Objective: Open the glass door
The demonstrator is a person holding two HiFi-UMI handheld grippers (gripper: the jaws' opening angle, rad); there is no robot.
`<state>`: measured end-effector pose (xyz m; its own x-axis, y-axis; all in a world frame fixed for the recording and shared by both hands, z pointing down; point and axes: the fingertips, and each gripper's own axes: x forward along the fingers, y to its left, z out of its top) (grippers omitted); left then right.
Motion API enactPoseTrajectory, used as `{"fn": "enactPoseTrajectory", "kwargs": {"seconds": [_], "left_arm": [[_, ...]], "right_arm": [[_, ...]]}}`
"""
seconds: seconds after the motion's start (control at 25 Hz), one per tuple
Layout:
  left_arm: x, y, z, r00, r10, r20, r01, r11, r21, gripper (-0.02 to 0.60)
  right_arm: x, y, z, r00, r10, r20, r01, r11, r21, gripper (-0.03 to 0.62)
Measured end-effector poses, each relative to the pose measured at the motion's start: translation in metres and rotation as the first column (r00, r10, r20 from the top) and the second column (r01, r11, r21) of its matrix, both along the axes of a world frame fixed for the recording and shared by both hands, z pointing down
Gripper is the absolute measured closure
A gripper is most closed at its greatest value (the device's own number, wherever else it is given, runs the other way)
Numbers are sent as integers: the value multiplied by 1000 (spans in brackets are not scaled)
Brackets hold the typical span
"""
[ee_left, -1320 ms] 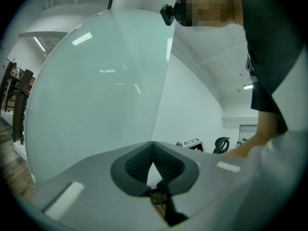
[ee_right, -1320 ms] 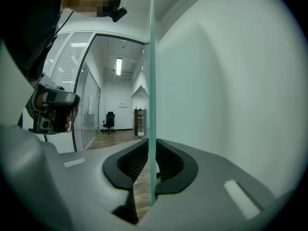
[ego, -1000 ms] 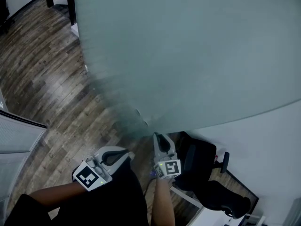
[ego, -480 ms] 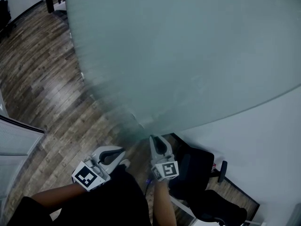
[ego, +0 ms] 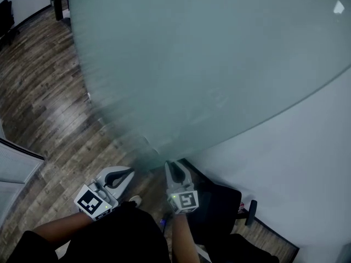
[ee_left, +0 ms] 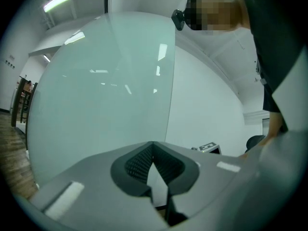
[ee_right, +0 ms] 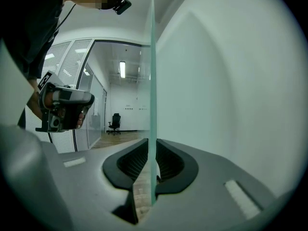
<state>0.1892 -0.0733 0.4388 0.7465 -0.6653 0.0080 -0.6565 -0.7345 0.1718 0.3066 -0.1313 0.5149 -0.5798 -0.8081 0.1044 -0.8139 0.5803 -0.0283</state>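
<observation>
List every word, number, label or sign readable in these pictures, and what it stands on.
No readable words or numbers.
Left marker cube: black-and-white square pattern, no letters.
Right marker cube: pattern only.
Small marks on the far wall: too small to read.

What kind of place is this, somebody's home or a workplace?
Most likely an office: a large frosted glass door, a wood floor, and down the hallway a black office chair near glass partitions with blinds.
</observation>
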Motion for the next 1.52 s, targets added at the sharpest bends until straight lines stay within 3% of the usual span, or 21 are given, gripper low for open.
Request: {"fn": "enactPoseTrajectory", "kwargs": {"seconds": [0.2, 0.44, 0.84, 1.16, 1.36, 1.52], "left_arm": [[23, -12, 5, 1000, -8, 12, 8, 1000, 2, 582], [19, -10, 14, 999, 34, 35, -33, 999, -31, 583], [55, -21, 3, 976, 216, 18, -216, 976, 3, 583], [59, -37, 9, 970, 241, 5, -241, 970, -40, 583], [25, -62, 21, 989, 143, 24, -141, 988, -66, 583], [17, -76, 23, 987, 155, 42, -153, 987, -52, 583]], "right_arm": [[17, -22, -1, 1000, -25, 5, 25, 1000, -4, 540], [23, -26, 7, 1000, -16, -6, 16, 1000, -24, 537], [46, -44, 10, 998, 53, 19, -53, 998, -26, 531], [63, -63, 9, 995, 95, 9, -94, 995, -40, 528], [66, -69, 9, 994, 113, -4, -113, 992, -53, 523], [73, -80, 6, 991, 133, -1, -133, 989, -61, 522]]}}
